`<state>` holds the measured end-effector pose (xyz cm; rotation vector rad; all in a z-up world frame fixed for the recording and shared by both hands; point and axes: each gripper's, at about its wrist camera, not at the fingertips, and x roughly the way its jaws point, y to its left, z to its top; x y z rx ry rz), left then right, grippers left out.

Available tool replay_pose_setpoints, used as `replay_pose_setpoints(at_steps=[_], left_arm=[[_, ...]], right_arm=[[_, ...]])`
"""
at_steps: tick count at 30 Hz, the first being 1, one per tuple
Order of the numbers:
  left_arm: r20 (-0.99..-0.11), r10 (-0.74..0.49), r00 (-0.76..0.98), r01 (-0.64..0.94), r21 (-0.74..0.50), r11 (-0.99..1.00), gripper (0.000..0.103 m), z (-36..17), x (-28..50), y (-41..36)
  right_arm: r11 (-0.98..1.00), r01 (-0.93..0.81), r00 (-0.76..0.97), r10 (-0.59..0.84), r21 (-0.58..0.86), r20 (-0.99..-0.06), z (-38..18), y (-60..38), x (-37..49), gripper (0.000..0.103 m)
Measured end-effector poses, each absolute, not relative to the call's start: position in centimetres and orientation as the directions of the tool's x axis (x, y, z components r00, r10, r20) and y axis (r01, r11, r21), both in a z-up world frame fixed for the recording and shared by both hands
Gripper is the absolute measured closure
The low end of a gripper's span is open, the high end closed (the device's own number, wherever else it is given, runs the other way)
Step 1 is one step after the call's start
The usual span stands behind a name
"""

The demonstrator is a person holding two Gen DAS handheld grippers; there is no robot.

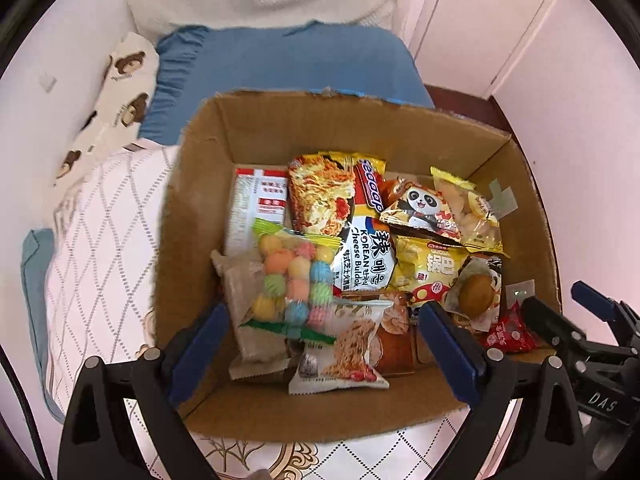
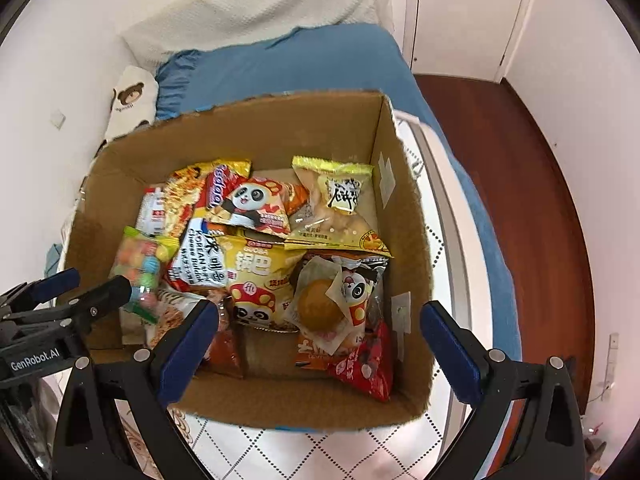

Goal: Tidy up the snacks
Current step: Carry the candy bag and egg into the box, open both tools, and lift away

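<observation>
An open cardboard box (image 1: 280, 128) (image 2: 404, 240) on the bed holds several snack packets. Among them are a clear bag of coloured puff balls (image 1: 294, 280) (image 2: 138, 266), a Korean cheese noodle pack (image 1: 366, 258) (image 2: 200, 256), a panda packet (image 1: 420, 210) (image 2: 252, 206), a yellow cracker bag (image 1: 474, 212) (image 2: 340, 208), a wrapped brown bun (image 1: 476, 292) (image 2: 320, 306) and a red packet (image 1: 508, 330) (image 2: 364, 364). My left gripper (image 1: 324, 354) is open and empty above the box's near side. My right gripper (image 2: 316, 354) is open and empty above the near right part.
The box stands on a white diamond-pattern quilt (image 1: 100, 240) (image 2: 340, 456). A blue blanket (image 1: 288, 64) (image 2: 288, 68) and a bear-print pillow (image 1: 120, 92) lie behind it. Dark wood floor (image 2: 520, 180) and white doors (image 2: 468, 12) are on the right.
</observation>
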<state>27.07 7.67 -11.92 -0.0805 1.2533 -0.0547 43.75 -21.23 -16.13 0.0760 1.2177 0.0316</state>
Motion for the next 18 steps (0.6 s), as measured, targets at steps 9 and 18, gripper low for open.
replay_pose_setpoints(at_steps=[9, 18], left_arm=[[-0.869, -0.066, 0.490, -0.024, -0.089, 0.996, 0.005, -6.0, 20.5, 8.1], [-0.799, -0.045, 0.600, -0.017, -0.069, 0.997, 0.005, -1.2, 12.4, 7.9]], right_arm=[[0.997, -0.018, 0.478, 0.069, 0.069, -0.876, -10.6, -20.8, 37.8, 0.001], [0.996, -0.063, 0.583, 0.090, 0.066, -0.808, -5.2, -20.3, 30.2, 0.000]])
